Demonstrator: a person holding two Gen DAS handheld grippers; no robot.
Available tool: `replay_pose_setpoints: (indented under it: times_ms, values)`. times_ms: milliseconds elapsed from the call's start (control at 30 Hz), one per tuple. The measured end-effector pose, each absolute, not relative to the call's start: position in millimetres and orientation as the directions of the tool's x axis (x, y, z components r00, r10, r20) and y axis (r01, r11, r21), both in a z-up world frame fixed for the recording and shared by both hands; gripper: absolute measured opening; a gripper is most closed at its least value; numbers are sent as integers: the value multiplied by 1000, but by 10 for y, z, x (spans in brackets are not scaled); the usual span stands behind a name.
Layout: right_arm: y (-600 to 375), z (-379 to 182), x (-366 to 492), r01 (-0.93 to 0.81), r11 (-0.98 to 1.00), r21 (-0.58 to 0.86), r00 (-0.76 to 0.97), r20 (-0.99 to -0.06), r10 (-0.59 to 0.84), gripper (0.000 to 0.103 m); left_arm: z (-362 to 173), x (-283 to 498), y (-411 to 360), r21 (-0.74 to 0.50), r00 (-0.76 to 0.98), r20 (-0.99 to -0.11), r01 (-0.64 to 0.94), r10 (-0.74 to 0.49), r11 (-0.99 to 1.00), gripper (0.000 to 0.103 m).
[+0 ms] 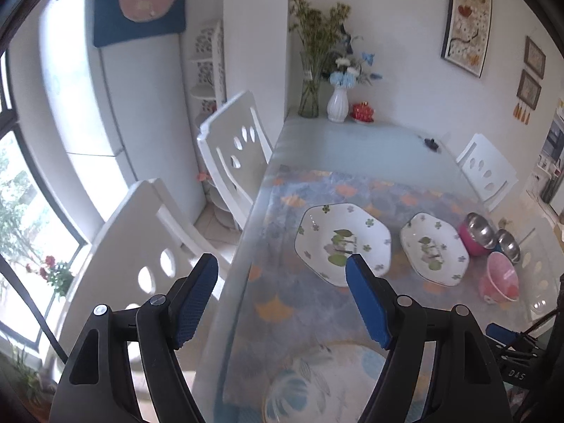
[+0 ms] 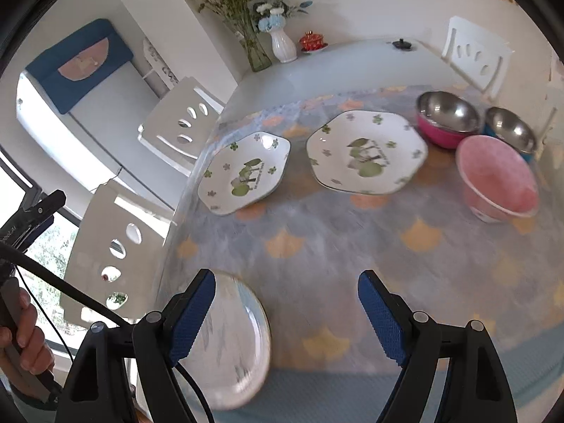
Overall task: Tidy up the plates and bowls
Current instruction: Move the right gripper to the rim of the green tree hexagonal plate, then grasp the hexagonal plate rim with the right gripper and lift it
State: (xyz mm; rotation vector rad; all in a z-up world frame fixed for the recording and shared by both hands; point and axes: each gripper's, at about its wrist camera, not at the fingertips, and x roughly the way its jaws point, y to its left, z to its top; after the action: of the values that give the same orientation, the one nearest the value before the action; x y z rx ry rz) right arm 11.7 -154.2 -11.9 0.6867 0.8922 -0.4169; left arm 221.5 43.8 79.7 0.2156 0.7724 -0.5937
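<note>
Plates flat, faces upward.

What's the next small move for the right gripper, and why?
Probably ease the right gripper toward the nearer hexagonal plate: its jaws stand open and empty, and the two matching plates lie side by side, unstacked.

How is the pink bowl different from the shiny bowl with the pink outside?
The pink bowl is tipped over on its side, while the shiny bowl stands upright. The pink bowl looks dull and speckled inside; the shiny bowl is mirror-like metal inside. The pink bowl lies nearer the camera; the shiny bowl sits behind it, beside a second metal bowl. Both are round, empty and rest on the patterned cloth.
</note>
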Motion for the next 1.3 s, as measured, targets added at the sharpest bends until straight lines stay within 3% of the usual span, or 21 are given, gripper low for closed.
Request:
replay_pose_setpoints:
  times_ms: [333,800,967,1200,1233,1267,1300]
  values:
    - [-1927,-656,1127,650,676,347,498,-867,-34,81,-261,3200,-276,-149,291,-855,655,-430,741,72]
    - [-2234,-1366,2002,644,705,297,392,-920,29,80,-1212,3804,-835,-242,116,-907,645,-406,725,69]
    - [-2273,-1507,2163,632,713,303,387,-921,48,63,-1300,3892,-878,-279,96,-895,641,-436,715,66]
    - [-2256,-1524,2297,594,752,287,414,-910,20,57,-1319,3935,-965,-313,93,-872,649,-481,693,66]
    - [-2248,-1524,2319,589,759,278,415,-910,12,54,-1324,3927,-989,-335,72,-865,655,-497,677,61]
    - [-2232,-1516,2337,584,767,267,415,-910,1,54,-1324,3898,-1022,-360,46,-854,665,-517,654,47]
    - [-2218,-1510,2348,581,773,256,414,-910,-9,52,-1316,3854,-1062,-352,45,-856,680,-516,643,47]
